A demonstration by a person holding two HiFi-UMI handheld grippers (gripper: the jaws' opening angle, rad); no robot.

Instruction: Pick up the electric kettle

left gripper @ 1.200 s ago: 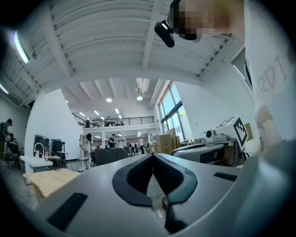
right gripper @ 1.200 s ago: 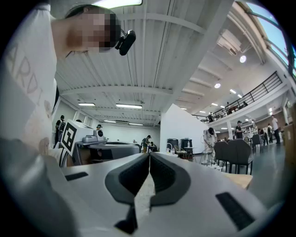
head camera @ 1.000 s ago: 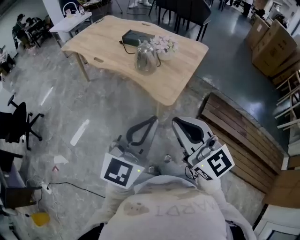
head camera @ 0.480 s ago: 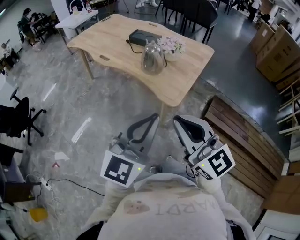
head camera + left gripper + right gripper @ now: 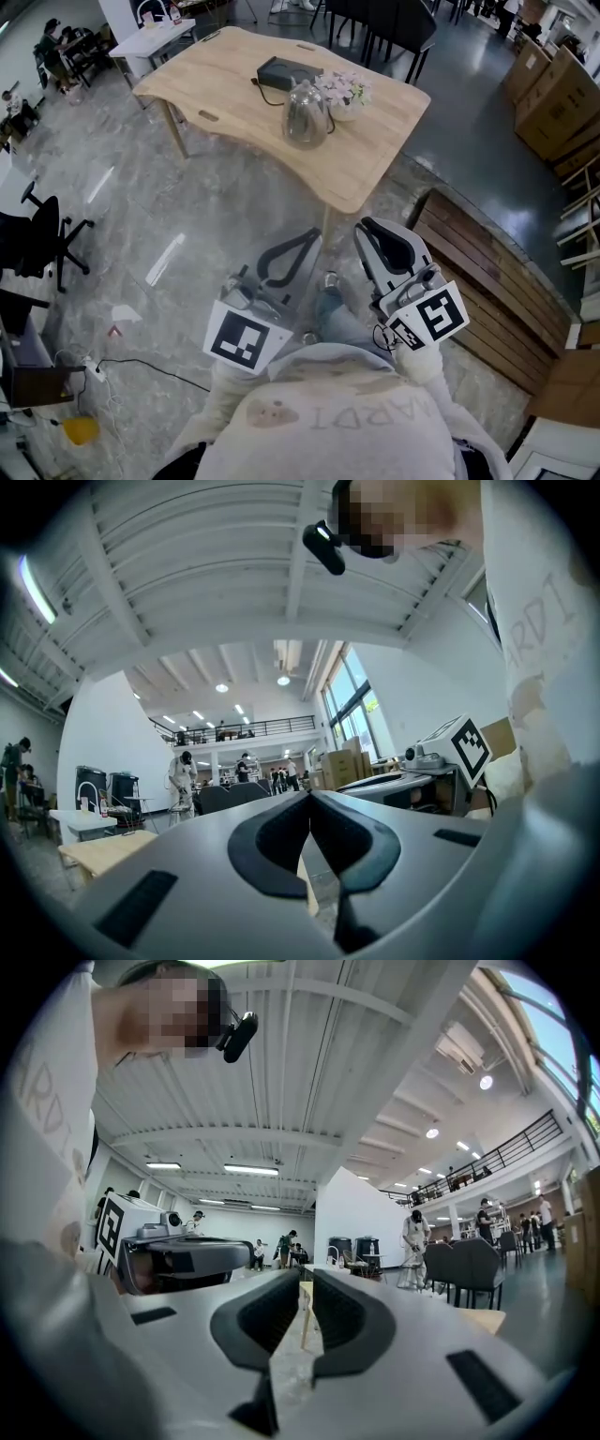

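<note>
Head view: the electric kettle (image 5: 305, 114), clear-bodied and upright, stands on the pale wooden worktop (image 5: 216, 84), well ahead of the person. It is just beside a small bunch of flowers (image 5: 345, 91) and near a flat black box (image 5: 281, 73). The left tool (image 5: 298, 246) and right tool (image 5: 375, 234) hang side by side low over the floor (image 5: 187, 216), close to the person's body. Both point toward the worktop and neither is anywhere near the kettle.

Left gripper view: the left tool's pads meet at the tips with nothing between them. The kettle does not show here, only the open hall and the right tool off to the side.

Right gripper view: the right tool's jaws are together too, with a bare slit between them and nothing held. A pale table leg (image 5: 306, 1318) shows through that slit.

The likely trouble is arriving with the jaws together. A closed tool would shove the smooth, rounded kettle into the flowers or slide it across the worktop instead of gripping it. I cannot tell from here which way the handle faces, so a wrong approach side is possible.

Only the head view shows the kettle and what stands around it. Only the gripper views show plainly how each pair of jaws stands.
</note>
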